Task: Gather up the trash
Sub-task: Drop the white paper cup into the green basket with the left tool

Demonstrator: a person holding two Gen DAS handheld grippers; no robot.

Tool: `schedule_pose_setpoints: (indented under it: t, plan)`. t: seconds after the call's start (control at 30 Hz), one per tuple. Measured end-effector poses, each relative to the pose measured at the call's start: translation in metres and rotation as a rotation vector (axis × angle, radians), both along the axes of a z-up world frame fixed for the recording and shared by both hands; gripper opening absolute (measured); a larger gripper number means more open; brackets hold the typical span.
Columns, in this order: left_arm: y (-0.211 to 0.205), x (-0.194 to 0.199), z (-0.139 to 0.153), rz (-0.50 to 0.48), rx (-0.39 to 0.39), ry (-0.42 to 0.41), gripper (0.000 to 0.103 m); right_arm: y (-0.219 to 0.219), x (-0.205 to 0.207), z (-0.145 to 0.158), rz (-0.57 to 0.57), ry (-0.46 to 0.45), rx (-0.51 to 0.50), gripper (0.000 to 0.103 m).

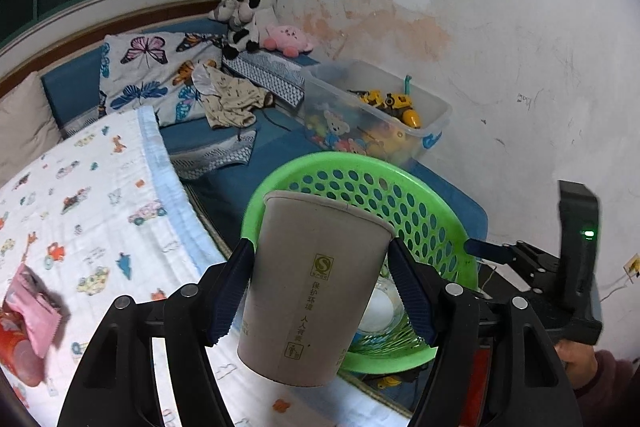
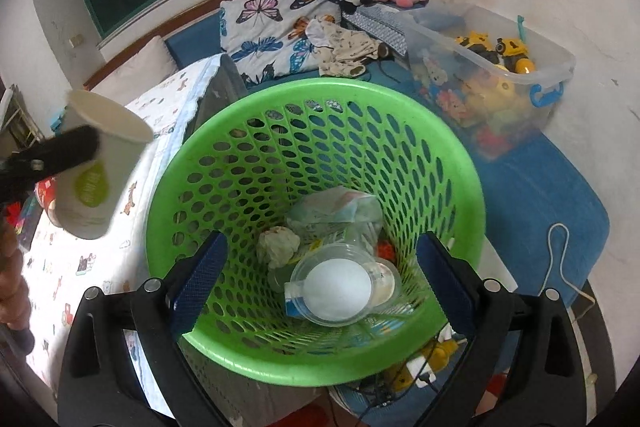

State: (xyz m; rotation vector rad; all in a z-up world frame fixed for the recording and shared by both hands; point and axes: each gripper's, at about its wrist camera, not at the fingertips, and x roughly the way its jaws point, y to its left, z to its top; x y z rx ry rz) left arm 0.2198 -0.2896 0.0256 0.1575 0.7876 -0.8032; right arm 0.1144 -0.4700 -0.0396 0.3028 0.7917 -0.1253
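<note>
My left gripper (image 1: 320,259) is shut on a grey paper cup (image 1: 316,287), its blue pads pressing both sides, and holds it upright just in front of the green perforated basket (image 1: 420,187). In the right wrist view the same cup (image 2: 100,167) hangs left of the basket (image 2: 460,163), above the bed. My right gripper (image 2: 320,267) is open, its fingers spread over the basket's near rim with nothing pressed between them. In the left wrist view its fingertip (image 1: 486,251) sits by the rim. Inside lie a lidded clear cup (image 2: 340,287), a crumpled tissue (image 2: 278,243) and a plastic wrapper (image 2: 336,211).
A pink wrapper (image 1: 34,307) and a red packet (image 1: 16,347) lie on the printed quilt (image 1: 100,207). A clear toy box (image 1: 380,111) stands against the wall behind the basket. A butterfly pillow (image 1: 152,67) and plush toys (image 1: 248,19) sit farther back. A power strip (image 2: 424,367) lies on the floor.
</note>
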Motion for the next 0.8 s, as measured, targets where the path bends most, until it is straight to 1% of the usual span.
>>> schedule_pose_setpoints:
  t: [0.2, 0.37, 0.47, 0.63, 0.8]
  plan:
    - [-0.014, 0.002, -0.013, -0.008, 0.014, 0.034, 0.069, 0.000, -0.008, 0.003, 0.001, -0.015, 0.008, 0.095]
    - [-0.019, 0.002, -0.018, -0.014, 0.009, 0.063, 0.069, 0.000, -0.010, 0.002, -0.002, -0.018, 0.018, 0.095]
    - [-0.019, 0.002, -0.019, -0.016, 0.006, 0.072, 0.073, 0.000, -0.011, 0.001, -0.002, -0.017, 0.021, 0.095]
    - [-0.008, -0.002, -0.016, -0.006, -0.002, 0.064, 0.074, 0.005, -0.011, 0.002, 0.006, -0.020, 0.020, 0.095]
    - [0.016, -0.005, -0.011, 0.037, 0.002, 0.045, 0.074, 0.015, -0.008, 0.007, 0.031, -0.029, 0.014, 0.095]
